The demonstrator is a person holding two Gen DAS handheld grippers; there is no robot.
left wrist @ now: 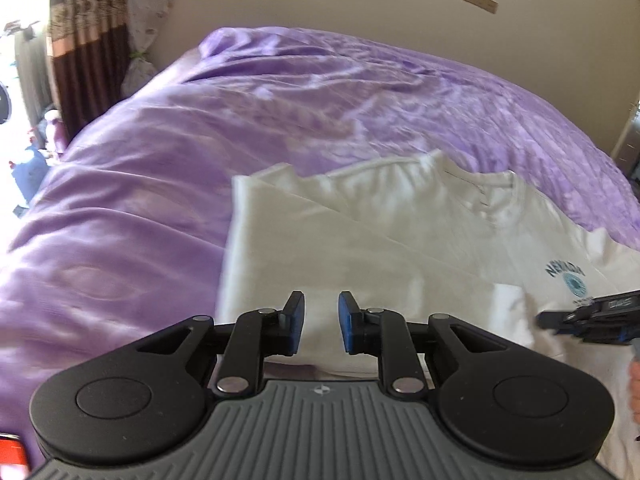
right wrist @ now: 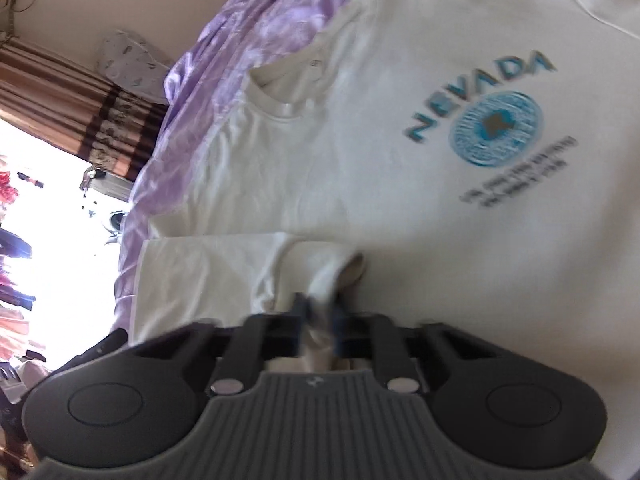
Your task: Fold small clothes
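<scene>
Lying flat on the purple bed cover (left wrist: 168, 184), the white T-shirt (left wrist: 360, 232) spreads ahead of both tongs. The left tongs (left wrist: 321, 322) hover parted over its near hem, nothing between their blue pads (left wrist: 347, 322). The right tongs (right wrist: 320, 312) are pinched onto a bunched fold of the shirt, beside its blue "NEVADA" print (right wrist: 486, 120).

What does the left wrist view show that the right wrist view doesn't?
Only the left wrist view shows the left gripper, open and empty above the shirt's near edge, and the right gripper from the side. Only the right wrist view shows the right gripper shut on a bunched fold of cloth. Both show the white Nevada T-shirt on the purple bedspread.
</scene>
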